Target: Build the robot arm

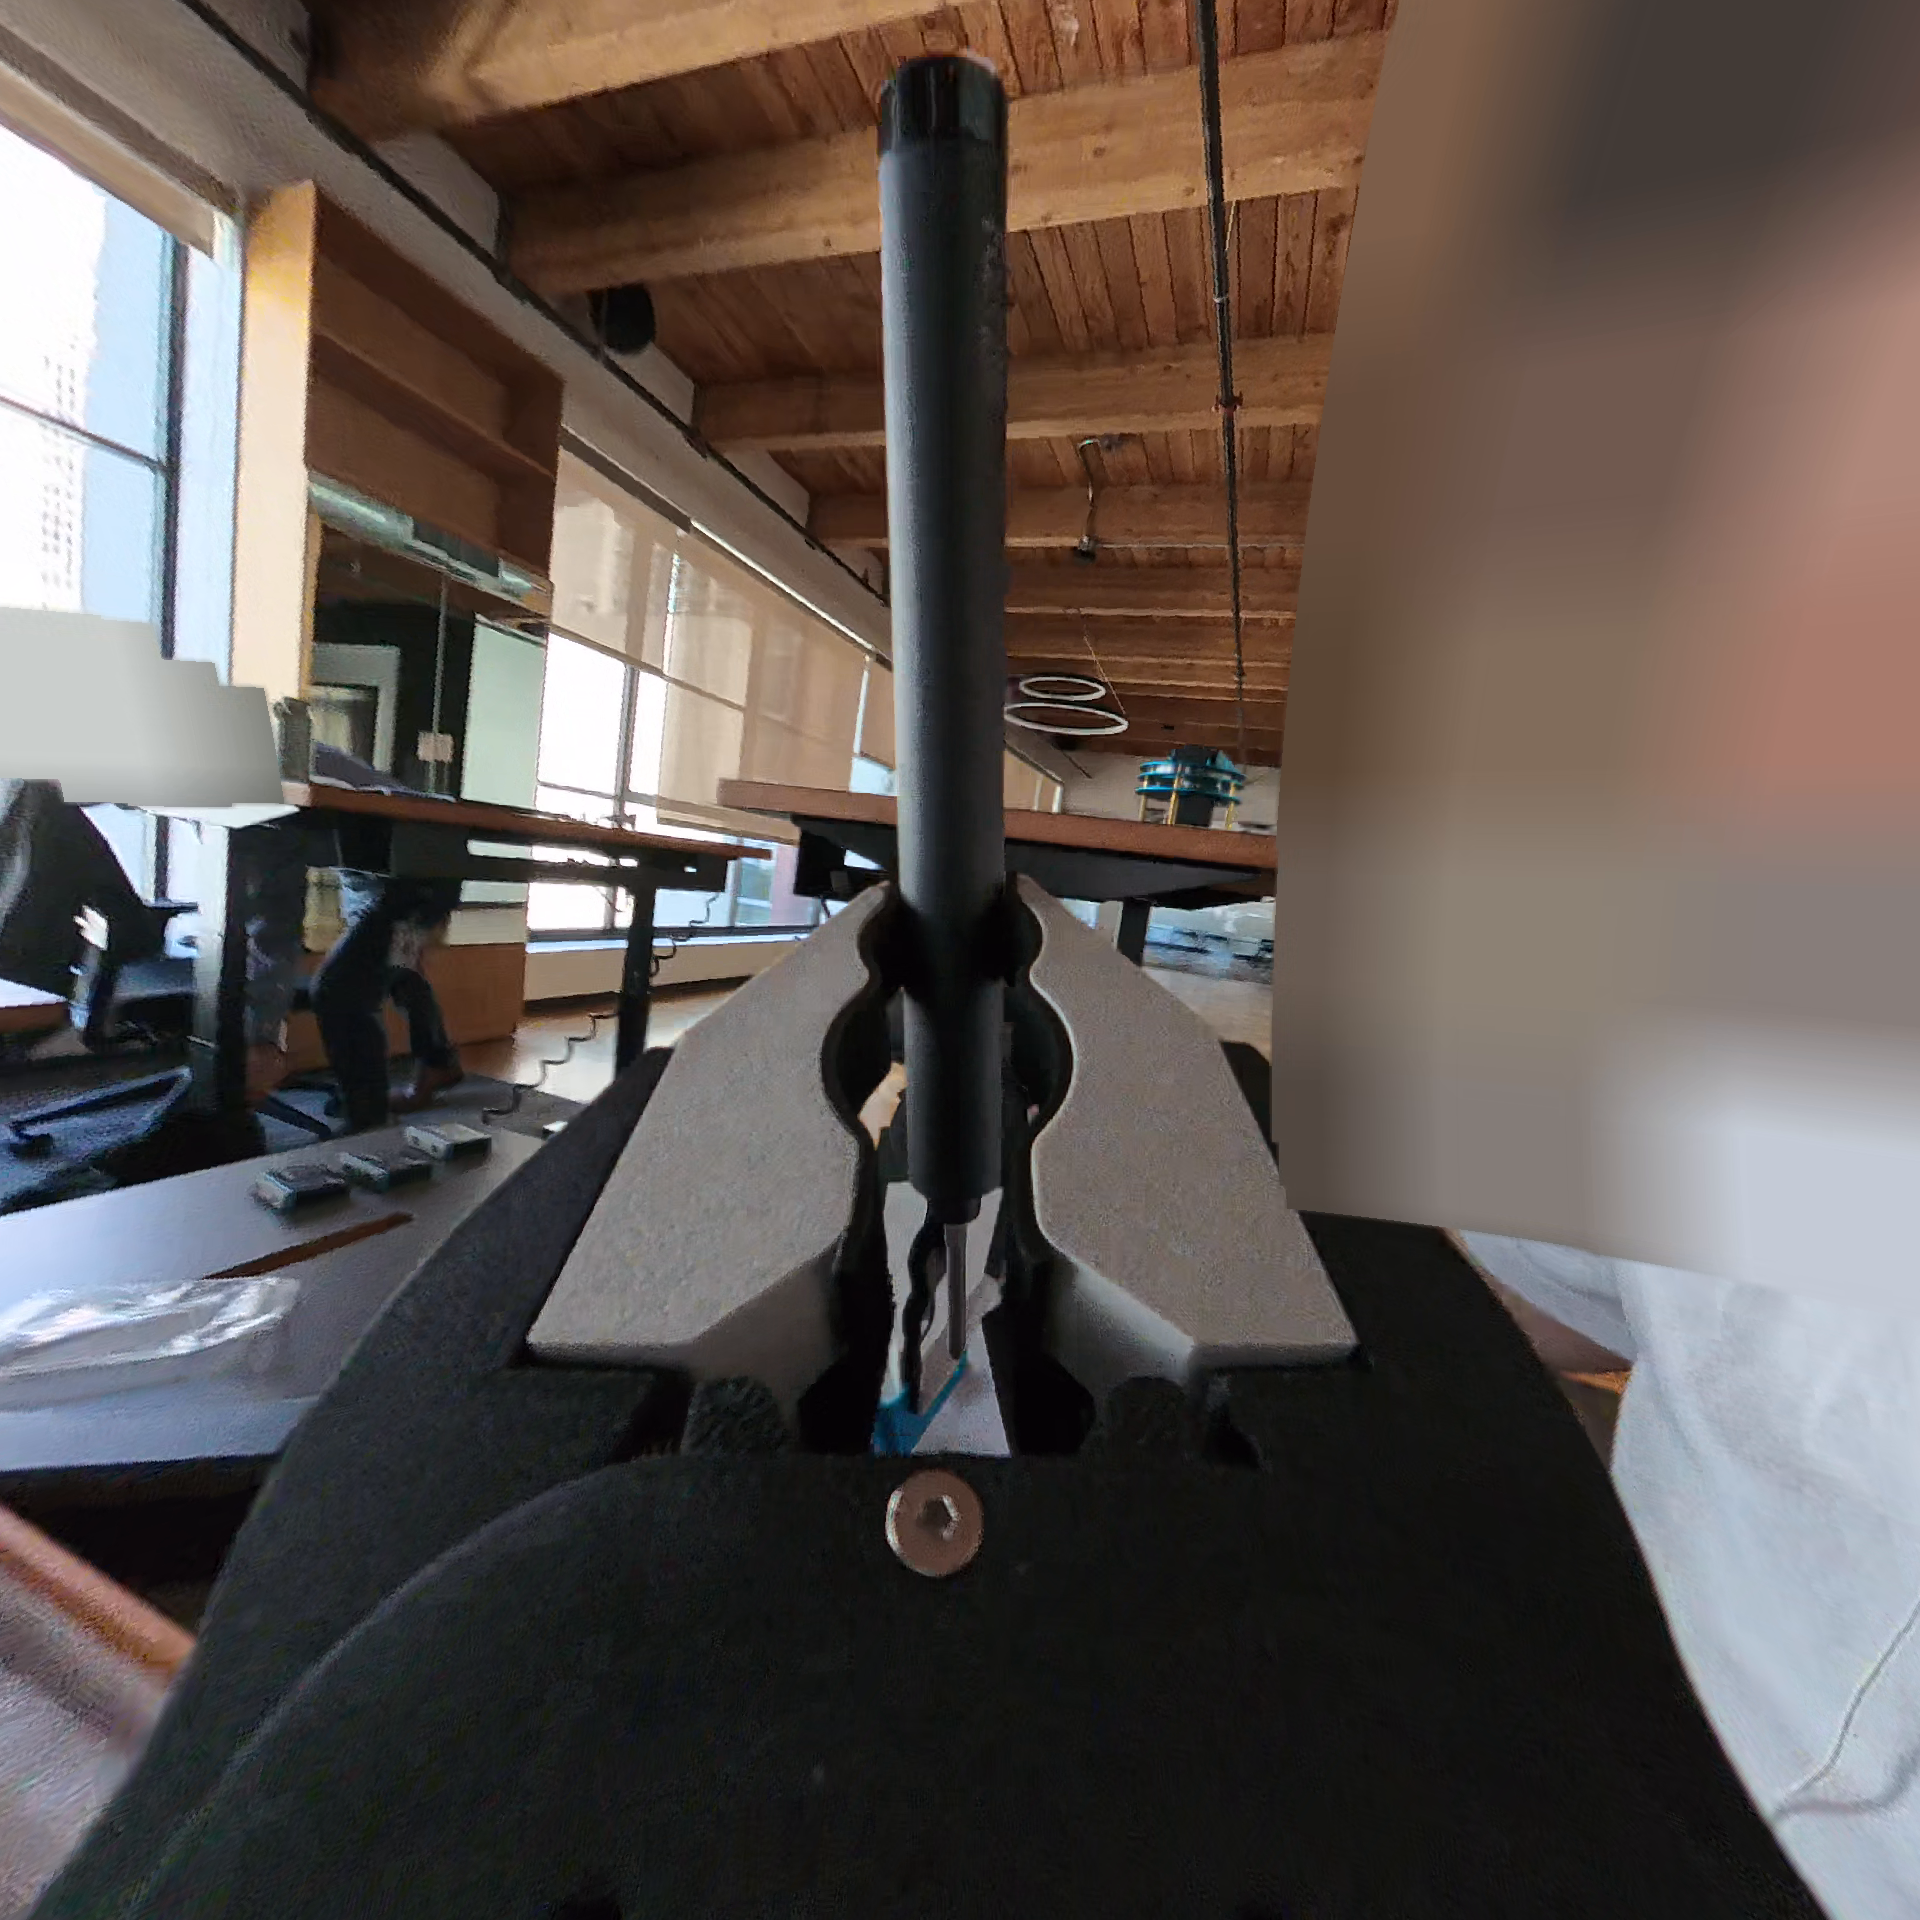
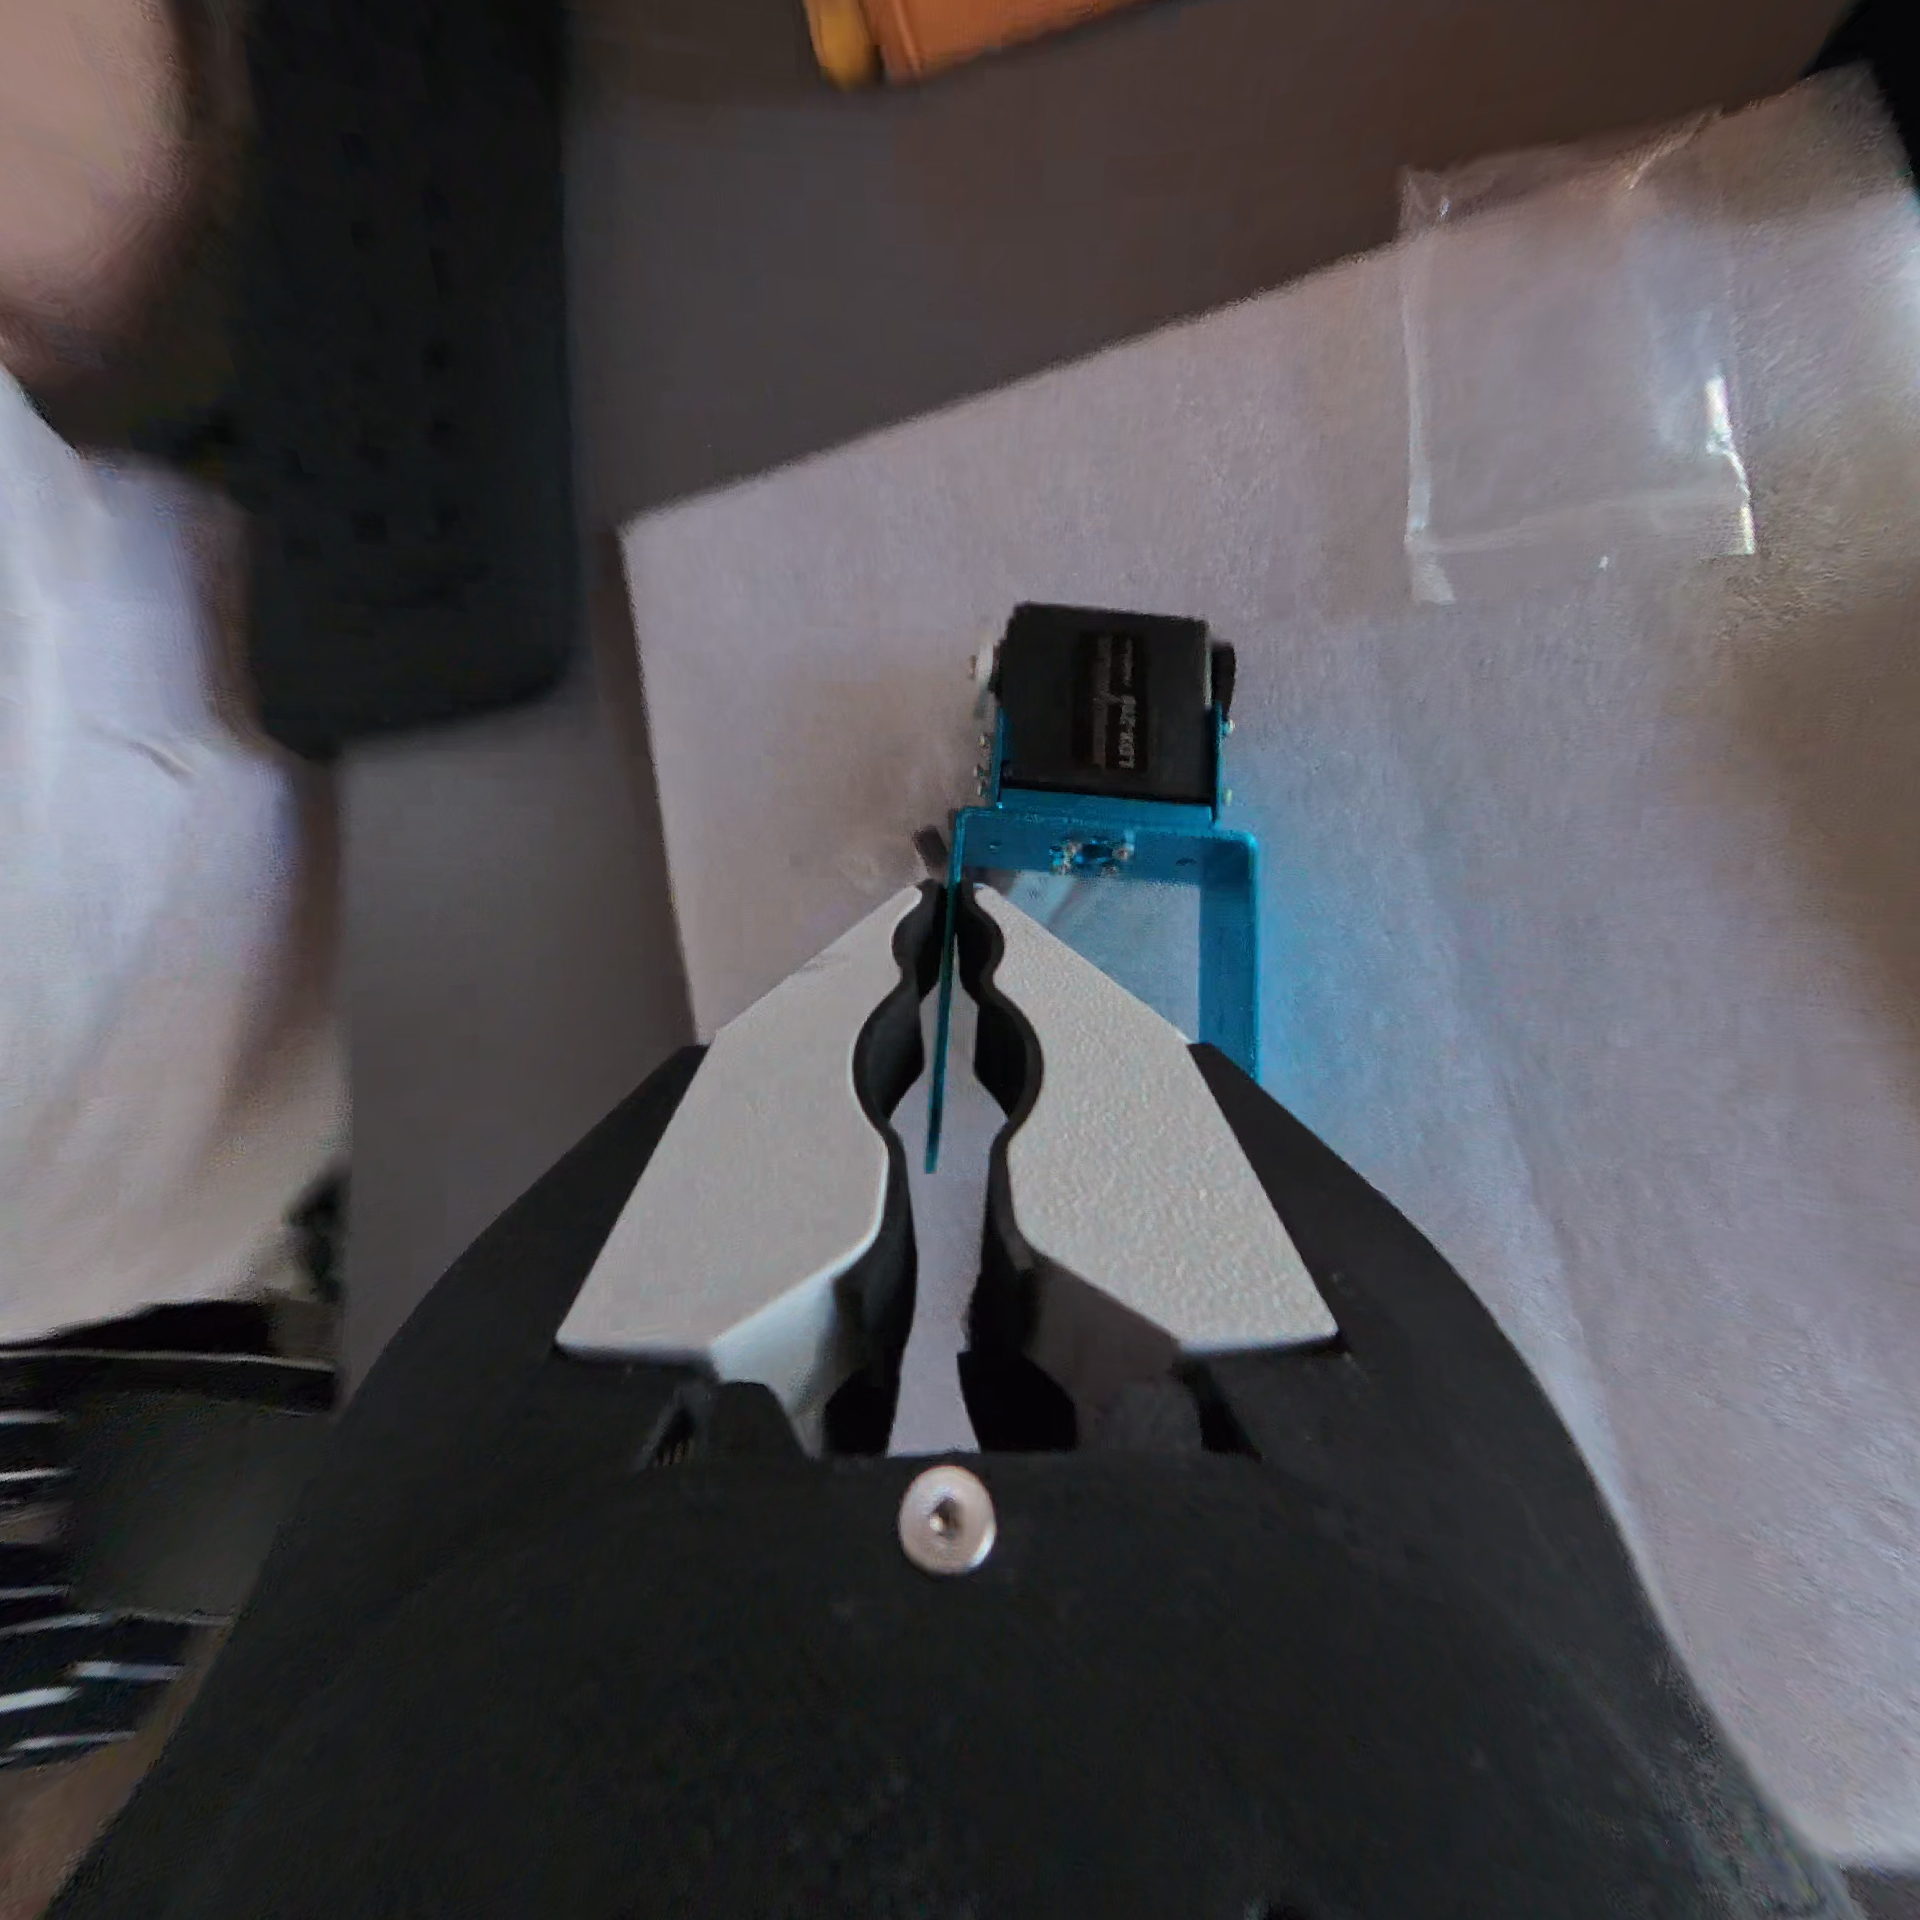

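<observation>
On the left, the left gripper (image 1: 951, 940) is closed around a slim matte-black cylindrical screwdriver (image 1: 943, 499), clamped low on its handle, so most of the handle stands above the fingertips. Its thin metal bit (image 1: 956, 1288) points down between the fingers towards a scrap of blue metal glimpsed below; whether bit and metal touch cannot be told. Beyond, at the left edge of the grey surface (image 1: 156, 1226), lie three small dark blocks (image 1: 369, 1169) in a row and a crumpled clear plastic bag (image 1: 135, 1335); its contents cannot be made out.

On the right, the right gripper (image 2: 951, 904) is shut almost fully, pinching the thin side flange of a blue anodised U-shaped metal bracket (image 2: 1226, 935). The bracket rests on a white foam sheet (image 2: 1558, 1039) and carries a black box-shaped servo motor (image 2: 1107, 717), seated between its far arms. Another clear plastic bag (image 2: 1579, 384) lies near the sheet's far right corner and looks empty, though blur leaves that unsure.

The grip on the flange is edge-on and narrow, so the bracket could likely twist or slip out under sideways force from the bit. The screwdriver, held at one low point, could likely pivot in the fingers and skate off a screw head.
</observation>
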